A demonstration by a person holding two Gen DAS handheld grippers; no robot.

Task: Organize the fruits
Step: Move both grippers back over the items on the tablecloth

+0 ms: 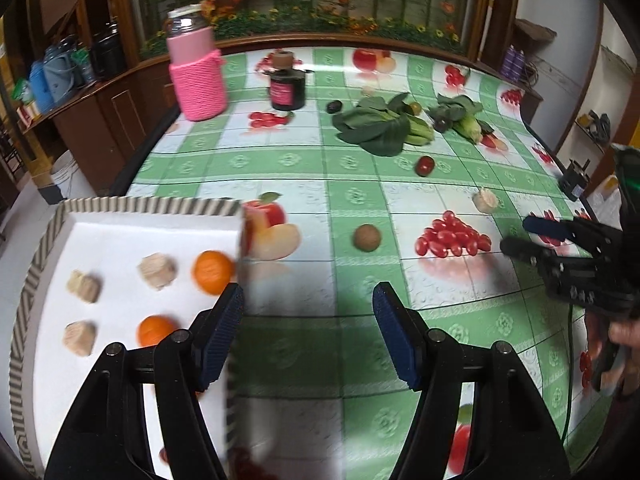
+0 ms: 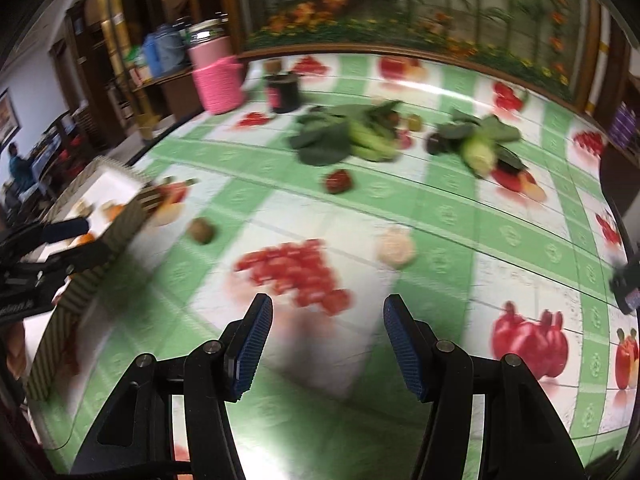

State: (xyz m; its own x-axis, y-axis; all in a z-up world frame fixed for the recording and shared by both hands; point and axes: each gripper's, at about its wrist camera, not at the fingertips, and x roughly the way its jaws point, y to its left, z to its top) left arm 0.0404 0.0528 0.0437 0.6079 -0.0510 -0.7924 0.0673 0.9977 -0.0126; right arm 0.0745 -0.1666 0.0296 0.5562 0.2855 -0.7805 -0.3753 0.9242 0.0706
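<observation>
White striped-rim tray at table's left edge, holding two oranges and three pale fruit pieces; brown fruit and red fruit loose on tablecloth; left gripper and right gripper spread, empty.

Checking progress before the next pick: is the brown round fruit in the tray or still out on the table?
Out. The brown fruit lies on the tablecloth, right of the tray and apart from it.
</observation>
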